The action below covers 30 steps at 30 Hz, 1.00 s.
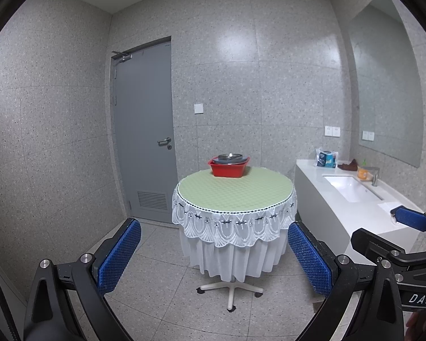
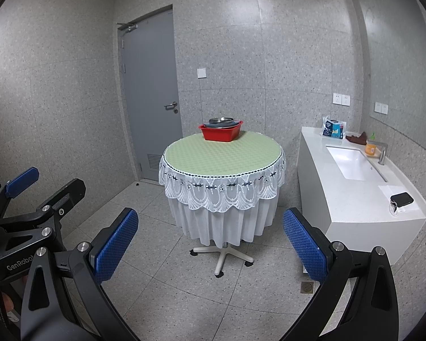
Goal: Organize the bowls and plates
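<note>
A red basin [image 1: 229, 168] stands at the far side of a round table [image 1: 235, 190] with a green top and white lace cloth. Metal plates and a bowl [image 1: 229, 157] are stacked inside it. It also shows in the right wrist view [image 2: 221, 132] with the stack [image 2: 221, 122]. My left gripper [image 1: 214, 255] is open and empty, well short of the table, above the floor. My right gripper [image 2: 210, 241] is open and empty, also short of the table [image 2: 223, 156]. Each gripper shows at the edge of the other's view.
A white counter [image 2: 355, 199] with a sink [image 2: 352, 162], faucet, orange bottle [image 2: 370, 147], blue packet [image 2: 332, 127] and black case [image 2: 402, 199] stands right of the table. A grey door [image 2: 150, 99] is at the back left. A floor drain [image 2: 307, 286] lies at lower right.
</note>
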{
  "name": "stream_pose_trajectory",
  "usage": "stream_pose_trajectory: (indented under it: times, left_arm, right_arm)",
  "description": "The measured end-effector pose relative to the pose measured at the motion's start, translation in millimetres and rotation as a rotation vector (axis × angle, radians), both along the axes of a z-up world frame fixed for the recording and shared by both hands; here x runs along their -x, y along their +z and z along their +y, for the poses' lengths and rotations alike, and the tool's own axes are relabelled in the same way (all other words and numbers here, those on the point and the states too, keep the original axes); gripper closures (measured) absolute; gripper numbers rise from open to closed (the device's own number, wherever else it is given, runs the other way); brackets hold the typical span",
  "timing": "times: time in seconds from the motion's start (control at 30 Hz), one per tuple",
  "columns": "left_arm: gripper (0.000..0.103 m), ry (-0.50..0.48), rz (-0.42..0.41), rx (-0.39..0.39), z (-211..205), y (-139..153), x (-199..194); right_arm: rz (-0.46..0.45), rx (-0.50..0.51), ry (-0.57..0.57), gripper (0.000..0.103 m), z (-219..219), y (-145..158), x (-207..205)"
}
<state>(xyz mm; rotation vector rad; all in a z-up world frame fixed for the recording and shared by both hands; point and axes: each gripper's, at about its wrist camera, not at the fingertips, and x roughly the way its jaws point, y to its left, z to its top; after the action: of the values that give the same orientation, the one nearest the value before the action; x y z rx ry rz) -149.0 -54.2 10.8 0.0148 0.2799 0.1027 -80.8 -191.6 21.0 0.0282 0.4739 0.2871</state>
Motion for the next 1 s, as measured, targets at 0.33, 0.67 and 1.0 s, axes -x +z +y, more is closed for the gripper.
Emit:
stream_pose_trajectory:
  times: [0.33,0.67,1.0]
  left_arm:
    - [0.001,0.002,0.001,-0.001,-0.3,0.5,-1.2]
    - [0.001,0.001,0.002,-0.001,-0.5,0.6,-1.9]
    - [0.001,0.008,0.006,-0.004,-3.7,-1.1,-4.0]
  right_arm:
    - [0.001,-0.001,0.002,0.0,-0.3,-0.9,-1.1]
    - [0.004,-0.002,0.005,0.0,0.5,-1.3,-4.7]
    - [0.008,-0.001,0.009,0.0,2.6,-3.2,-8.8]
